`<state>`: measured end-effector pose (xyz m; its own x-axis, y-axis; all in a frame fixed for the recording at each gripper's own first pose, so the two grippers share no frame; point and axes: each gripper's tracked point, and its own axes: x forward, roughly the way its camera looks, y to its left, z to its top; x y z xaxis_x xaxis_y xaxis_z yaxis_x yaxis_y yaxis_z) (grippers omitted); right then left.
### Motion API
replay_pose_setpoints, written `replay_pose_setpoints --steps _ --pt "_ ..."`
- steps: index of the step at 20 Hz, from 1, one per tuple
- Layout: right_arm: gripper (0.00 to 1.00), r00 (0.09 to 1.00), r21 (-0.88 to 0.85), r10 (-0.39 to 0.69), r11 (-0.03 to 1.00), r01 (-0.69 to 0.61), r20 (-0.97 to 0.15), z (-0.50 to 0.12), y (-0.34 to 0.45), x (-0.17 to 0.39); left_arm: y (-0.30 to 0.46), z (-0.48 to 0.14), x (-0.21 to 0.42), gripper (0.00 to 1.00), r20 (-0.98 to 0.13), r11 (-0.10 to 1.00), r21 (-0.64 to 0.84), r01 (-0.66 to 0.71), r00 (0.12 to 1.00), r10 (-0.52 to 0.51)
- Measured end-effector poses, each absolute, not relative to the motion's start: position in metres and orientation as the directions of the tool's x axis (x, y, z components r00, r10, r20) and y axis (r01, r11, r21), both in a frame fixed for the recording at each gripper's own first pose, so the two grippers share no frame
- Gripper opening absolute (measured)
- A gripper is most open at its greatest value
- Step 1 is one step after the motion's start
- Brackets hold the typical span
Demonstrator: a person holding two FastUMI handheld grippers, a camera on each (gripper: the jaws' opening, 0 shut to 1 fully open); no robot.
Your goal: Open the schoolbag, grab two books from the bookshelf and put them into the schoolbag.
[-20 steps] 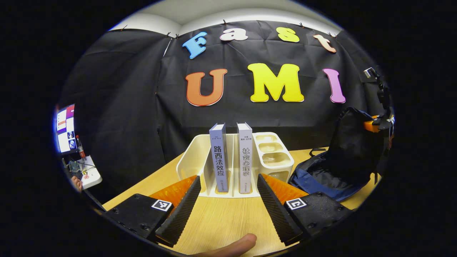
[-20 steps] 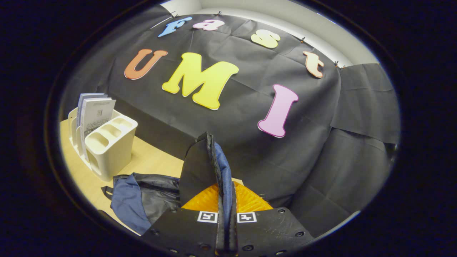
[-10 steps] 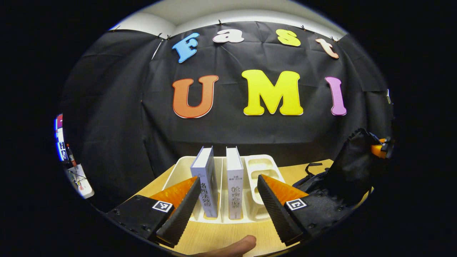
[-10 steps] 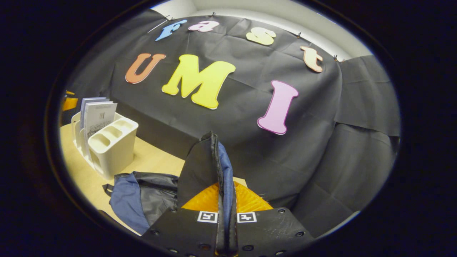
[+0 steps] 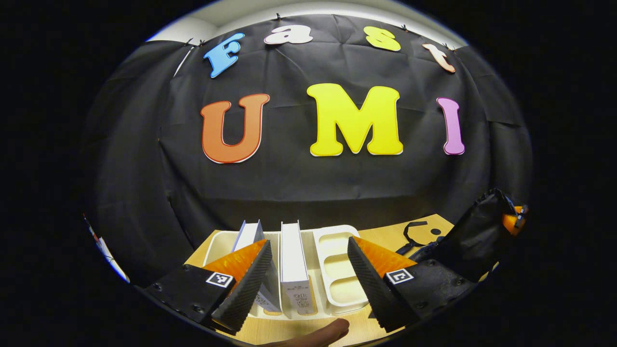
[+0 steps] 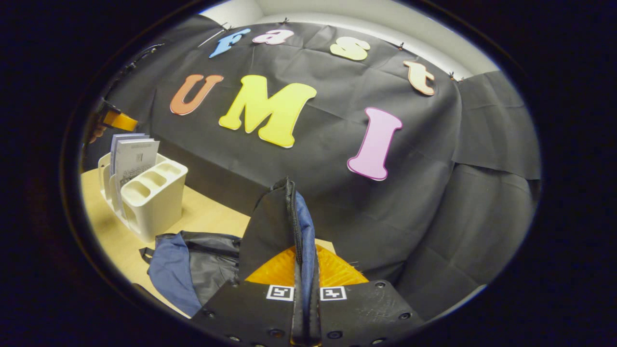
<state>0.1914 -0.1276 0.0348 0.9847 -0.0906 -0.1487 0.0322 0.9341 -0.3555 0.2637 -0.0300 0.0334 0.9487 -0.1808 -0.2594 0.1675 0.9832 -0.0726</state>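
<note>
Left gripper [image 5: 308,279] jaws wide, above two upright books [image 5: 294,260] in the bookshelf [image 5: 337,250] on the worktop. Right gripper [image 6: 304,308] pinches the schoolbag [image 6: 274,226] flap, lifted. Straddle one spine squarely, lower, then close; keep the flap up.

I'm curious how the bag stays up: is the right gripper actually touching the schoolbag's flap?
Touching. In the right gripper view, the right gripper is closed, both fingers pinching the schoolbag flap, which rises out from between them.
</note>
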Motion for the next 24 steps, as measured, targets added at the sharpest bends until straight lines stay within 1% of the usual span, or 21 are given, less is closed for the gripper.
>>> replay_pose_setpoints --steps 3,6,9,10,13,15,16,17,20,21,22,23,24 --pt "0.06 0.985 -0.347 -0.083 0.938 0.025 -0.152 0.033 -0.127 0.192 -0.031 0.032 0.296 0.98 -0.329 0.984 -0.040 0.175 0.927 -0.178" --pt "0.05 0.985 -0.335 -0.074 0.942 0.018 -0.155 0.032 -0.127 0.192 -0.031 0.014 0.320 0.98 -0.423 0.982 0.025 0.185 0.892 -0.158" --pt "0.05 0.987 -0.323 -0.061 0.946 0.009 -0.151 0.032 -0.128 0.189 -0.033 -0.011 0.335 0.97 -0.512 0.982 0.007 0.187 0.845 -0.157" --pt "0.05 0.987 -0.323 -0.058 0.947 0.006 -0.150 0.031 -0.129 0.187 -0.032 -0.020 0.337 0.95 -0.544 0.984 0.005 0.177 0.826 -0.145" --pt "0.06 0.987 -0.320 -0.052 0.948 0.002 -0.149 0.028 -0.132 0.184 -0.027 -0.045 0.338 0.95 -0.628 0.986 0.027 0.162 0.771 -0.110" --pt "0.06 0.988 -0.318 -0.049 0.948 0.000 -0.147 0.027 -0.133 0.185 -0.030 -0.055 0.336 0.92 -0.675 0.982 0.007 0.187 0.726 -0.133" --pt "0.05 0.988 -0.317 -0.051 0.949 0.002 -0.148 0.025 -0.135 0.185 -0.034 -0.059 0.339 0.89 -0.689 0.978 -0.001 0.210 0.709 -0.153" --pt "0.05 0.988 -0.316 -0.049 0.949 0.000 -0.146 0.025 -0.135 0.186 -0.035 -0.066 0.338 0.86 -0.721 0.976 0.002 0.218 0.676 -0.150" --pt "0.06 0.989 -0.313 -0.042 0.950 -0.004 -0.140 0.021 -0.132 0.185 -0.031 -0.082 0.330 0.70 -0.815 0.981 0.011 0.192 0.570 -0.102" --pt "0.06 0.990 -0.315 -0.041 0.949 -0.004 -0.135 0.022 -0.131 0.184 -0.028 -0.083 0.333 0.69 -0.825 0.982 0.026 0.188 0.559 -0.085" --pt "0.09 0.991 -0.319 -0.040 0.948 -0.004 -0.130 0.020 -0.130 0.183 -0.026 -0.084 0.333 0.63 -0.836 0.981 0.043 0.188 0.545 -0.068" --pt "0.06 0.991 -0.325 -0.040 0.946 -0.003 -0.126 0.020 -0.129 0.183 -0.028 -0.081 0.331 0.60 -0.839 0.980 0.040 0.193 0.540 -0.072" --pt "0.02 0.992 -0.328 -0.040 0.945 -0.002 -0.122 0.019 -0.129 0.182 -0.030 -0.082 0.329 0.52 -0.843 0.979 0.037 0.199 0.533 -0.076"
